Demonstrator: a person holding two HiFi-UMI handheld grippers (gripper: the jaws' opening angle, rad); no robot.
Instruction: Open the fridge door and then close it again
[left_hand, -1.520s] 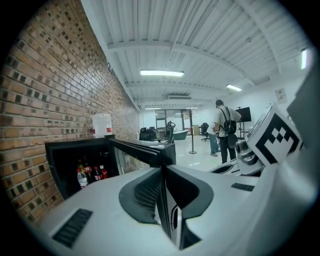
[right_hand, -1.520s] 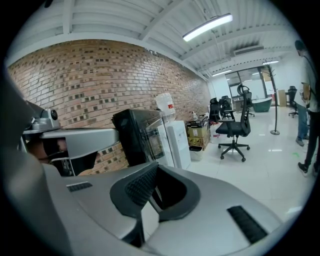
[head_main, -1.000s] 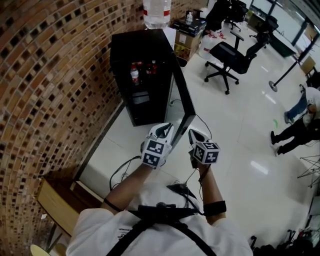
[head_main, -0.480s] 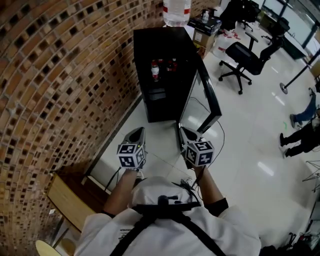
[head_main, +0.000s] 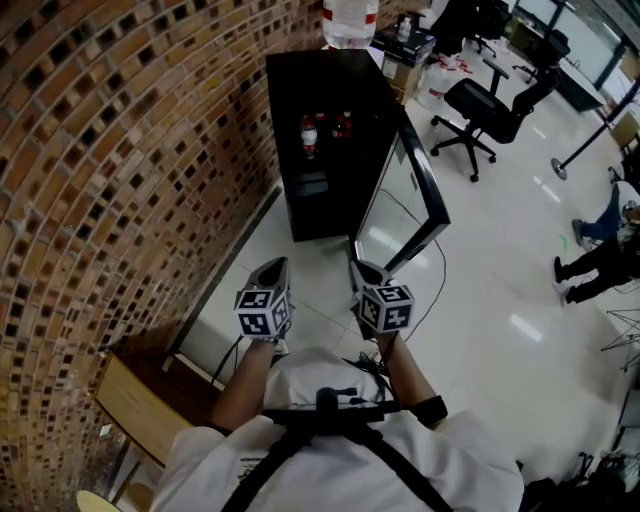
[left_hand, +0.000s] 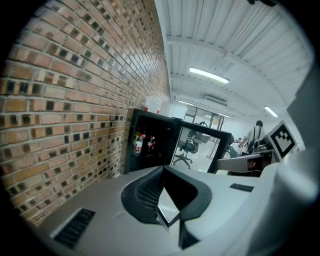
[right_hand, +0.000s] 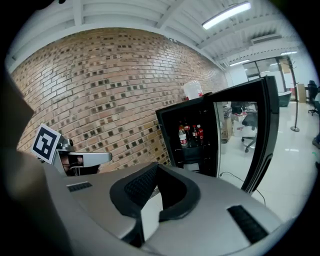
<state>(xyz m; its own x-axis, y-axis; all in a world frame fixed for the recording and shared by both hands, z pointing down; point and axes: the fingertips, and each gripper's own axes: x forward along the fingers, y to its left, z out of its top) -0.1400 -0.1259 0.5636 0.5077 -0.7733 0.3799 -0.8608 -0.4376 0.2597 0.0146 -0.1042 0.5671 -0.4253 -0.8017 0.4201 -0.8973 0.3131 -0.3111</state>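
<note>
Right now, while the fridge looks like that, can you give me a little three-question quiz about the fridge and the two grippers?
1. True or false: the door of the black fridge stands open.
2. What stands on the shelf inside the fridge? A: bottles. B: apples. C: shoes.
3. Fill in: the fingers of the left gripper and the right gripper are ____, with nothing between them.

Key: 1 true. 2 A. 3 shut.
</note>
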